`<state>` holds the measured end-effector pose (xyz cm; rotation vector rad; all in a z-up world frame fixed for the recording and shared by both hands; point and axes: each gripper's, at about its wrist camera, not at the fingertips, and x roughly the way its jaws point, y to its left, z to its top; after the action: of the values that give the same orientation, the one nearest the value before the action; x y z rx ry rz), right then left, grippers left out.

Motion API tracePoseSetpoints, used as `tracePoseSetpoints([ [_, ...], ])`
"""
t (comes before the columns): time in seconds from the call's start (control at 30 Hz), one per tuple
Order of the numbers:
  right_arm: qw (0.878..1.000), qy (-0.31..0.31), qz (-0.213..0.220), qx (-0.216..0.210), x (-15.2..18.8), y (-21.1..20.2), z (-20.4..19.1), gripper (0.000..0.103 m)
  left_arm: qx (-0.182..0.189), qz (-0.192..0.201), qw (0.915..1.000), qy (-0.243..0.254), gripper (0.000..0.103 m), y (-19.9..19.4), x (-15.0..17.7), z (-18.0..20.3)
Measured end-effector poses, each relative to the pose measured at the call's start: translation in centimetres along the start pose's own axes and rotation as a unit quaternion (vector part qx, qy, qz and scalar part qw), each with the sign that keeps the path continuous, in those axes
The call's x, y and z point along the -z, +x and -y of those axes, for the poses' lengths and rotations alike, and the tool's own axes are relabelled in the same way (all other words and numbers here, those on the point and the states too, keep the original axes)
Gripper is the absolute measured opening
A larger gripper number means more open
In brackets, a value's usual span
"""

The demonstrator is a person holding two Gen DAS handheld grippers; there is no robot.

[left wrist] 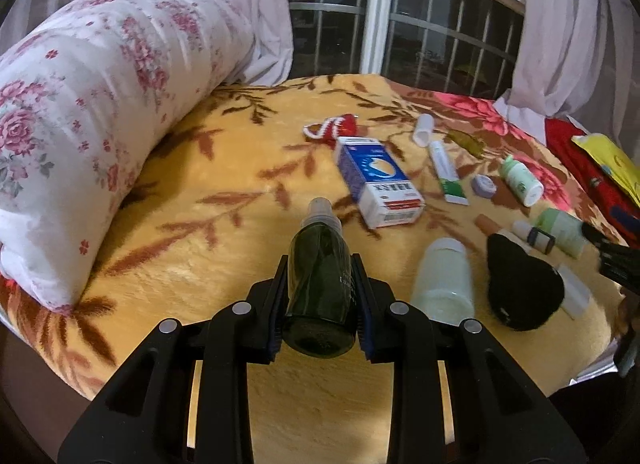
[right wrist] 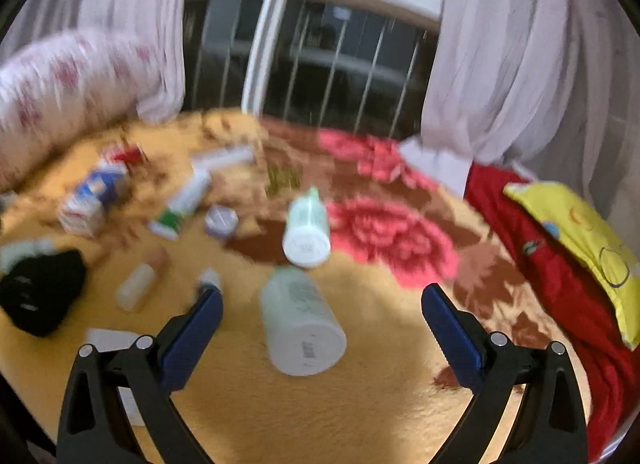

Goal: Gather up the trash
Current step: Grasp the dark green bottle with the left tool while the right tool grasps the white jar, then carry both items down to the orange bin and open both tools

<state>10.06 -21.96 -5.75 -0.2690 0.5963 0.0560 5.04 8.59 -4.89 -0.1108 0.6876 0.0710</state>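
Already the left gripper (left wrist: 320, 292) is clamping the dark green spray bottle (left wrist: 320, 284) across its body, nozzle pointing away, lifted over the yellow blanket (left wrist: 192, 256). It is looking like smooth, light, rigid plastic, so the mid-body hold is suiting it, though it could slip endways. The right gripper (right wrist: 322, 320) is hanging wide open and empty above the pale green bottle (right wrist: 302, 320), probably another light, round-sided roller; blur is hiding detail. Open blanket is lying around it, with the black pouch (right wrist: 38, 296) and the bed's near edge crowding the left.
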Motion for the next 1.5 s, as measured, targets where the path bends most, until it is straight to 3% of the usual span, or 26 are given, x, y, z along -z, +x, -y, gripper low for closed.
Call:
tracePoseSetpoints([
  [0.1, 0.998, -0.023, -0.063, 0.008, -0.2, 2.7, -0.2, 0.095, 0.009, -0.003, 0.9999, 0.005, 0.028, 0.2, 0.2, 0.7],
  [0.17, 0.996, -0.019, -0.092, -0.01, -0.2, 4.1, -0.1, 0.081, 0.014, -0.007, 0.9999, 0.006, 0.028, 0.3, 0.4, 1.0],
  [0.23, 0.992, -0.006, -0.119, -0.046, 0.0, 5.1, 0.1, 0.054, 0.018, -0.008, 0.9998, 0.006, 0.028, 0.3, 0.5, 1.2],
  [0.33, 0.991, 0.013, -0.121, -0.055, 0.2, 5.3, 0.6, 0.053, 0.019, -0.008, 0.9998, 0.006, 0.028, 0.1, 0.7, 1.3],
  [0.7, 0.997, 0.013, -0.058, -0.055, -0.7, 0.5, 0.6, 0.049, 0.027, 0.004, 0.9996, 0.01, 0.028, -1.7, 0.3, 1.5],
  [0.97, 0.993, 0.003, -0.01, -0.121, -0.7, -7.5, -1.2, 0.048, 0.061, 0.011, 0.9969, 0.048, 0.028, -6.3, 1.2, 2.9],
  [1.17, 0.974, -0.044, -0.018, -0.22, 2.5, -12.8, -5.3, 0.047, 0.126, -0.058, 0.9845, 0.107, 0.028, -8.5, 5.7, 4.6],
  [1.33, 0.97, -0.075, -0.013, -0.23, 5.9, -15.8, -8.2, 0.047, 0.152, -0.118, 0.9723, 0.133, 0.028, -9.1, 10.2, 5.5],
  [1.5, 0.956, -0.087, -0.082, -0.267, 9.2, -14.1, -10.5, 0.047, 0.176, -0.187, 0.9553, 0.146, 0.028, -7.0, 13.3, 6.4],
])
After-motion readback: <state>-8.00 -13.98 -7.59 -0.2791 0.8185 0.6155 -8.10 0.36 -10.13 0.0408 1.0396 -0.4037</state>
